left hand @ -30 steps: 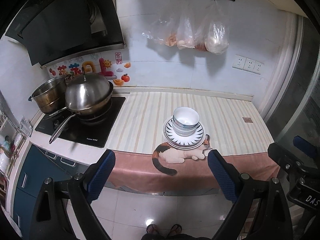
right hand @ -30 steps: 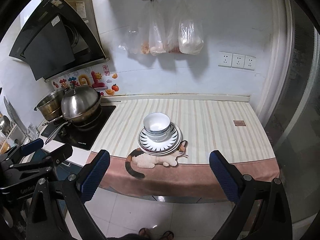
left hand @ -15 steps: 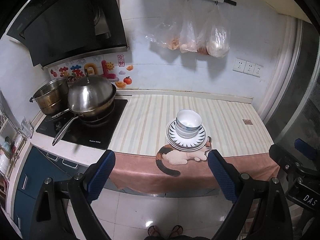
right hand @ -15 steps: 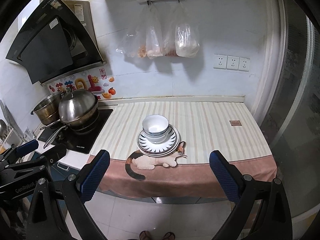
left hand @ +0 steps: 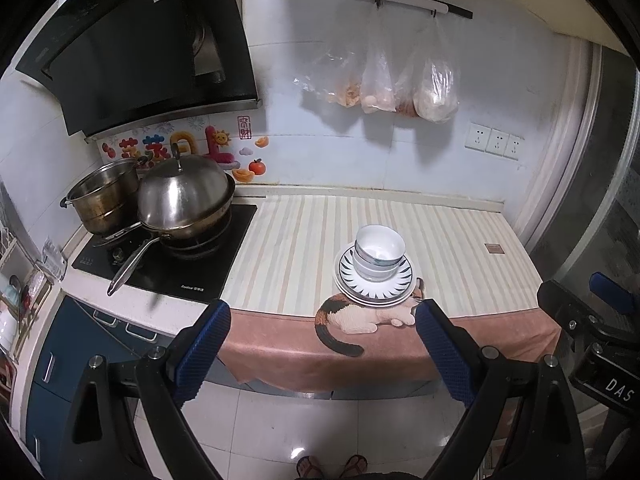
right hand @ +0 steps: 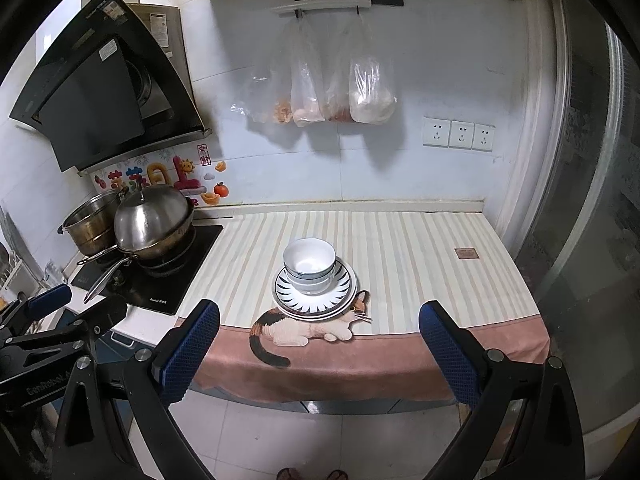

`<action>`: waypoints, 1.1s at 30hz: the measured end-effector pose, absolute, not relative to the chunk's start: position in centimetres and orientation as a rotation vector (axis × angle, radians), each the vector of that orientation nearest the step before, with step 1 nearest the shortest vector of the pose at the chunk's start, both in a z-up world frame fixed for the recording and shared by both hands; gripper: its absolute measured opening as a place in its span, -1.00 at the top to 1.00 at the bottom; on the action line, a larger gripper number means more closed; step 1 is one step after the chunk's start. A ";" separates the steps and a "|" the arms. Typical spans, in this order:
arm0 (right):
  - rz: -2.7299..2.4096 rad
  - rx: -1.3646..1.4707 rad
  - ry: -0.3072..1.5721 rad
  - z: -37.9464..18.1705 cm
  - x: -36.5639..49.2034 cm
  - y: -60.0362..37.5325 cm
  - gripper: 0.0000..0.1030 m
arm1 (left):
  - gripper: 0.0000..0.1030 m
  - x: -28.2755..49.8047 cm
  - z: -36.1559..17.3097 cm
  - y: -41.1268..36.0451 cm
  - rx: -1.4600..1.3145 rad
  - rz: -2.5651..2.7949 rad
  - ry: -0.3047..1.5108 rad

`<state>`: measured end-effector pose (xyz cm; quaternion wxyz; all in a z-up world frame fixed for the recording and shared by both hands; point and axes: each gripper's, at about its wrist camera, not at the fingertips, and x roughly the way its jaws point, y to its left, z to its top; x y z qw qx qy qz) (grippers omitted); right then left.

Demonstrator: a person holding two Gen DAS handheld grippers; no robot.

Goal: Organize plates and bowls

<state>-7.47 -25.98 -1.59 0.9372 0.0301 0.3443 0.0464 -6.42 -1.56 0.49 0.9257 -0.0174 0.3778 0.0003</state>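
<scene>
White bowls (left hand: 379, 251) (right hand: 310, 263) sit nested in a stack on top of stacked plates (left hand: 400, 285) (right hand: 344, 290) with a black spiked rim pattern, near the front of the striped counter cloth (left hand: 304, 240) (right hand: 404, 248). My left gripper (left hand: 322, 346) is held open out over the floor, well short of the counter, with nothing between its blue pads. My right gripper (right hand: 319, 346) is likewise open and empty, back from the counter edge. Each gripper shows at the edge of the other's view.
A lidded steel wok (left hand: 186, 200) (right hand: 154, 220) and a steel pot (left hand: 102, 196) stand on the black hob (left hand: 168, 264) at the left, under a range hood (left hand: 132, 48). Plastic bags (left hand: 384, 80) hang on the wall. A glass door (right hand: 600, 220) stands at the right.
Both grippers have drawn back and away from the counter, so the stack looks smaller and lower in each view. The bowls and plates have not moved.
</scene>
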 end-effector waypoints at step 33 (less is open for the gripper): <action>0.106 0.051 0.708 -1.6 -6.8 -24.7 -0.98 | -0.84 -7.1 0.4 -0.7 -0.056 0.018 0.772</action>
